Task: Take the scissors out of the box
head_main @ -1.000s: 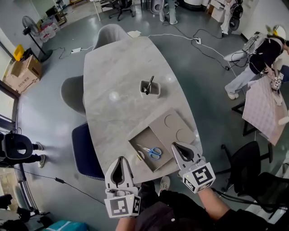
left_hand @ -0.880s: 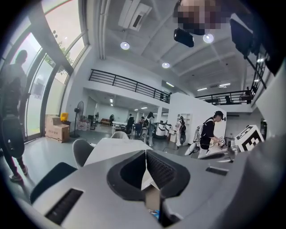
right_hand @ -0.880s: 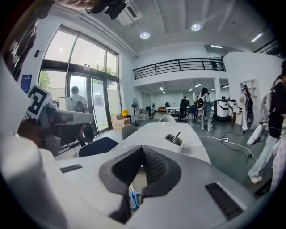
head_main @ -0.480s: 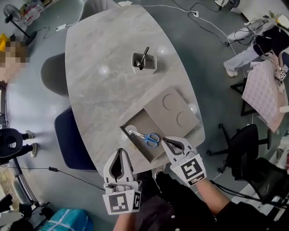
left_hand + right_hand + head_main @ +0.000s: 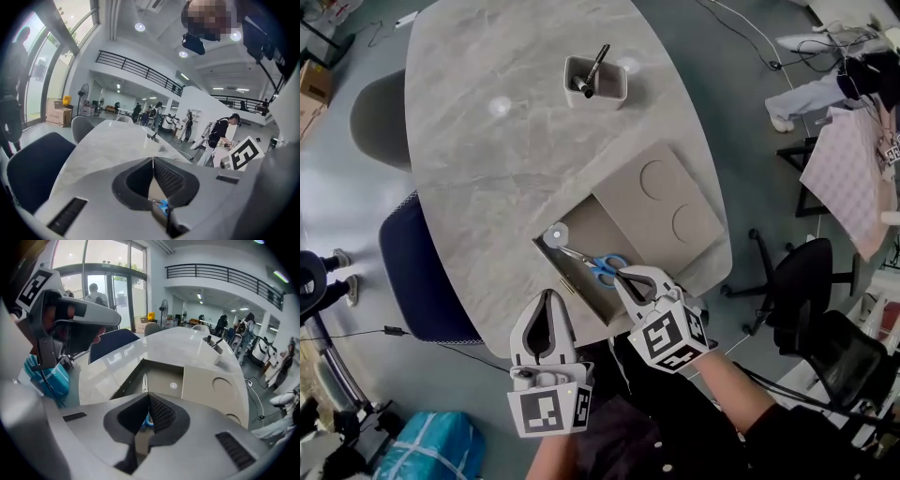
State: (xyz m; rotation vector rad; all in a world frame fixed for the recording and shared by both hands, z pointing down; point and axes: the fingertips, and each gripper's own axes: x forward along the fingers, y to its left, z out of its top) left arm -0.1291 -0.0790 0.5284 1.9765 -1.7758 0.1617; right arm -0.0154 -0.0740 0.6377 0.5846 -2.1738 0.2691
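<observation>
The scissors point(image 5: 596, 266), with blue handles and steel blades, lie inside the open grey box point(image 5: 579, 231) near the table's front edge. Their blades point(image 5: 145, 382) point toward the box's far left corner. My right gripper point(image 5: 622, 273) is shut with nothing in it, its tips just over the blue handles point(image 5: 148, 421), which show through the gap behind its jaws. My left gripper point(image 5: 547, 294) is also shut and empty, at the table's front edge left of the box; a bit of blue handle point(image 5: 163, 206) shows under it.
The box lid point(image 5: 661, 200), with two round recesses, lies open to the right. A small white disc point(image 5: 554, 234) sits in the box. A white holder with a pen point(image 5: 593, 80) stands farther back. A blue chair point(image 5: 417, 281) and a black chair point(image 5: 802, 314) flank the grey table point(image 5: 487, 159).
Both grippers have come down toward the table. The right one has tipped downward and moved in over the scissors' handles; the left one has lowered to the table edge.
</observation>
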